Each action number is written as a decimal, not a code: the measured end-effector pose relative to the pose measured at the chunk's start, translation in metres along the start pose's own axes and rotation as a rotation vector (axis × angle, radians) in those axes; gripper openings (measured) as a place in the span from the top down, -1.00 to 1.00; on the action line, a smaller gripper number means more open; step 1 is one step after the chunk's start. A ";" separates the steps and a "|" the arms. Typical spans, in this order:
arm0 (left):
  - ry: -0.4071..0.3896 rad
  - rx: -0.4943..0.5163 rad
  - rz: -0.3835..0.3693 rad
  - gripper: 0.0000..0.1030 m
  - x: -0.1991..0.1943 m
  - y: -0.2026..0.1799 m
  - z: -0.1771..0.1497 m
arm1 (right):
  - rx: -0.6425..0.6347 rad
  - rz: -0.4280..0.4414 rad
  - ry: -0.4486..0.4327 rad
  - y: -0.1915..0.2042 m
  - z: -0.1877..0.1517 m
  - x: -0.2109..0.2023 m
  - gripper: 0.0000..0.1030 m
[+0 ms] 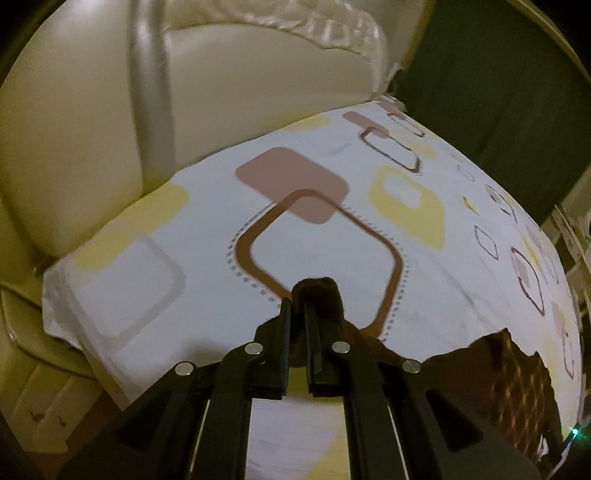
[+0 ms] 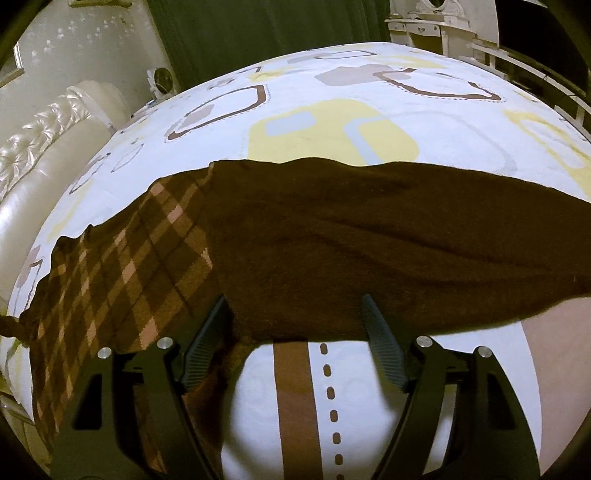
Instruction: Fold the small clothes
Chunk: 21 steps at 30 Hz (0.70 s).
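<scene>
A dark brown garment (image 2: 351,251) with a brown-and-tan checked part (image 2: 122,280) lies spread across the patterned bed sheet (image 2: 332,129). My right gripper (image 2: 299,317) is open, its fingers on either side of the garment's near edge, the fingertips hidden under the cloth. My left gripper (image 1: 299,299) is shut on a pinched fold of the brown garment (image 1: 317,291), held above the sheet. More of the garment, with its checked part (image 1: 517,387), shows at the lower right of the left wrist view.
A cream padded headboard (image 1: 110,110) stands along the bed's left side. A dark green curtain (image 1: 498,74) hangs behind the bed. White ornate furniture (image 2: 443,22) stands at the bed's far right edge.
</scene>
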<state>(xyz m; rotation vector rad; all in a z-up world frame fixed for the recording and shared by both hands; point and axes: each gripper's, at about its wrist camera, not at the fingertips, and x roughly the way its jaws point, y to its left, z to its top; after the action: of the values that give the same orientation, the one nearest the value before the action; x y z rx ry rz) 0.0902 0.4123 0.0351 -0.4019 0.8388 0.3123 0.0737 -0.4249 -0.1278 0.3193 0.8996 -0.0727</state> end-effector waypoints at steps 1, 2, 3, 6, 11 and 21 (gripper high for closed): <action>0.003 -0.006 0.002 0.87 0.001 0.005 -0.002 | -0.002 -0.003 0.000 0.000 0.000 0.000 -0.46; 0.009 -0.016 0.007 0.87 0.004 0.011 -0.005 | -0.005 -0.005 0.000 0.000 0.000 0.001 -0.46; 0.015 -0.025 0.003 0.87 0.007 0.017 -0.008 | -0.008 -0.009 0.001 0.001 0.000 0.001 -0.46; 0.017 -0.055 -0.017 0.87 0.009 0.030 -0.015 | -0.011 -0.015 0.000 0.002 -0.001 0.001 -0.48; -0.011 -0.070 -0.090 0.87 0.007 0.032 -0.011 | -0.014 -0.030 -0.002 0.004 -0.001 0.002 -0.50; 0.011 -0.201 0.065 0.83 0.016 0.096 -0.019 | -0.022 -0.048 0.000 0.008 -0.002 0.003 -0.54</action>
<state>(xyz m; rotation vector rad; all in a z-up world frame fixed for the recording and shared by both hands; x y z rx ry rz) 0.0475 0.4894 -0.0092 -0.5645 0.8352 0.4565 0.0759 -0.4168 -0.1294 0.2770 0.9072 -0.1070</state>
